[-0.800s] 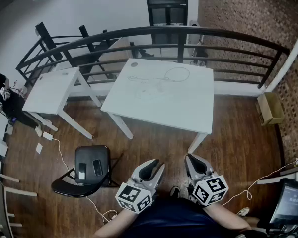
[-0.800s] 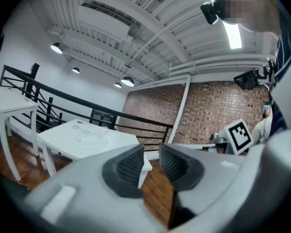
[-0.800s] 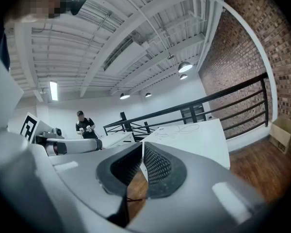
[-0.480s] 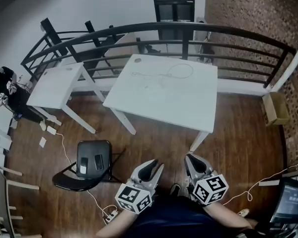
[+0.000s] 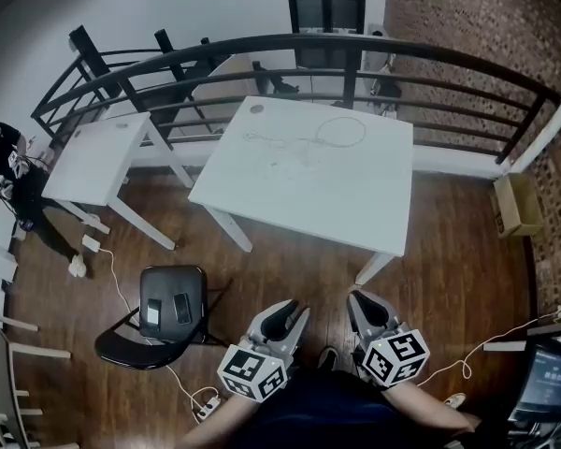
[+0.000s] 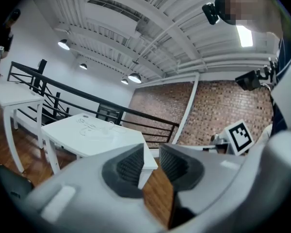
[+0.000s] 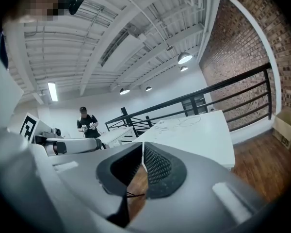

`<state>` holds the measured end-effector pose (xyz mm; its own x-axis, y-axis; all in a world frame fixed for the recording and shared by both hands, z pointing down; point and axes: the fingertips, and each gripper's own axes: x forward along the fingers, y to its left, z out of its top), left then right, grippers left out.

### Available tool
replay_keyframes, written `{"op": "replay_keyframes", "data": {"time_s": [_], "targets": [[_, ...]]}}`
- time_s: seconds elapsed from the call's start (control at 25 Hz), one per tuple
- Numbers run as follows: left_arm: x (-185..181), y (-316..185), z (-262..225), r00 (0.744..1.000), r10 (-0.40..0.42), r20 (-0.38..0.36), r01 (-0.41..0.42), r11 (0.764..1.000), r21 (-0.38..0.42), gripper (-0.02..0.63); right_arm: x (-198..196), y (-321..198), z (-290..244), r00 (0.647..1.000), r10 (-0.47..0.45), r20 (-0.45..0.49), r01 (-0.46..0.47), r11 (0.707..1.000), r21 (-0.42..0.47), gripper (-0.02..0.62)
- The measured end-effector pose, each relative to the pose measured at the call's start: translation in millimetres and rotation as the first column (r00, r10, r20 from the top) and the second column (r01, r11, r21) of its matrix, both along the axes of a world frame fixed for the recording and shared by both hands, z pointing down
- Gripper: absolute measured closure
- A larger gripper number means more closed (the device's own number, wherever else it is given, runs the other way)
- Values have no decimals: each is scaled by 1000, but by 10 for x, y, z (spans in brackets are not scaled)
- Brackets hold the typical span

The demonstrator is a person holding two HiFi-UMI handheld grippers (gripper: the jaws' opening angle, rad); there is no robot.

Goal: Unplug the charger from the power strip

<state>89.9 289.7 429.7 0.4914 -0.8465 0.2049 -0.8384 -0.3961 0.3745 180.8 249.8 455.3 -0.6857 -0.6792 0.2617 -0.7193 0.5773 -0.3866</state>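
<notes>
Both tongs hang empty, well short of the table [image 5: 290, 195]: the left tongs [image 5: 288, 312] stand slightly apart, the right tongs [image 5: 363, 303] pressed together. Far ahead of them a white cable [image 5: 341, 131] lies on the table's far side. Whether a charger sits plugged there is too small to tell, so this fits walking up or standing back afterwards.

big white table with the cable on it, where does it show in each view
Head view: the white table sits upper middle, just below the curved rail.
Left gripper view: left of centre, low in the picture.
Right gripper view: right of centre.
Shared landmark: the black railing runs behind the table in all three.
</notes>
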Motion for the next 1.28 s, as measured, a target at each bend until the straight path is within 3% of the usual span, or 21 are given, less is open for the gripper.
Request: {"op": "replay_keyframes", "data": {"time_s": [0.8,1.08,1.28], "targets": [[-1389,-1351,-21,992,74,-103,-73,997,10,506,-1283,-1228,-117,993,86,-80,-86,996,9,575],[-1509,-1612,110,983,108,-146,-111,994,-11,506,-1336,-1404,-43,983,130,-129,-132,991,-9,577],[-1518,-1783,145,981,107,-160,-112,994,-19,506,-1389,-1547,50,984,108,-140,-112,993,-25,577]]}}
